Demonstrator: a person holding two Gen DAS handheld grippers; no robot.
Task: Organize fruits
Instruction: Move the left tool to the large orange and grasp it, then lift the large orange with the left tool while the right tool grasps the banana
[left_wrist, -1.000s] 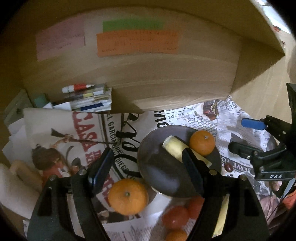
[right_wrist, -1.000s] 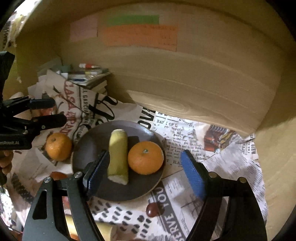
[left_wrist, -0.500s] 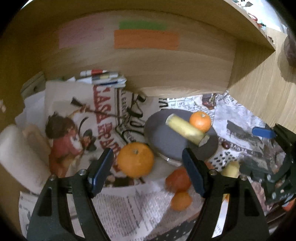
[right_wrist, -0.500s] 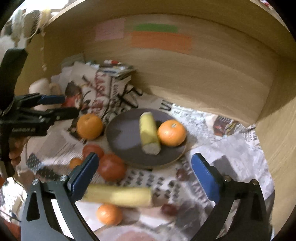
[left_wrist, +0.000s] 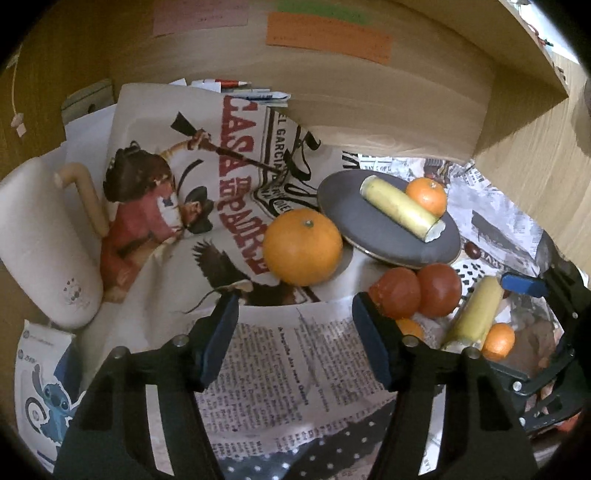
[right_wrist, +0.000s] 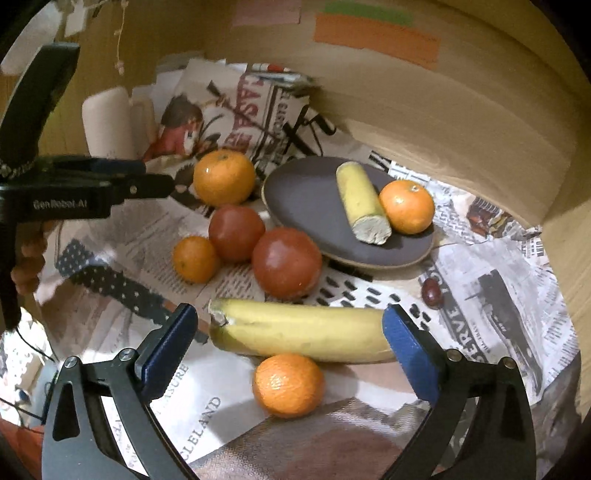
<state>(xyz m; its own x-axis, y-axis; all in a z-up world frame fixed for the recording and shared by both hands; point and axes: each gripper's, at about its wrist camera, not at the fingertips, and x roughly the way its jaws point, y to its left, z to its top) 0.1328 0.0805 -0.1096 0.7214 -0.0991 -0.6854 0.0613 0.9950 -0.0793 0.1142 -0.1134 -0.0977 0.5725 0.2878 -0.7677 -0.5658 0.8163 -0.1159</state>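
My left gripper (left_wrist: 295, 314) hovers over the newspaper, jaws closing with nothing between them. A big orange (left_wrist: 303, 247) lies just beyond its tips. Behind that, a dark plate (left_wrist: 354, 221) holds a half banana (left_wrist: 400, 208) and a small orange (left_wrist: 426, 195). My right gripper (right_wrist: 290, 328) stands wide open, with a whole banana (right_wrist: 303, 330) lying lengthwise between its pads, not pressed. A small orange (right_wrist: 288, 384) sits just in front of the banana. Two red tomatoes (right_wrist: 286, 262) and another small orange (right_wrist: 195, 258) lie beside the plate (right_wrist: 306, 199).
A white jug (left_wrist: 48, 243) lies on its side at the left, by a cartoon-printed box (left_wrist: 40, 391). A wooden shelf wall (left_wrist: 369, 110) with coloured notes closes the back. A dark grape (right_wrist: 431, 291) rests on the newspaper at the right. A hand (right_wrist: 29, 258) holds the left gripper.
Both views have drawn back from the plate, so the loose fruit in front has come into view. The right jaws have widened around the whole banana. The left jaws have narrowed a little.
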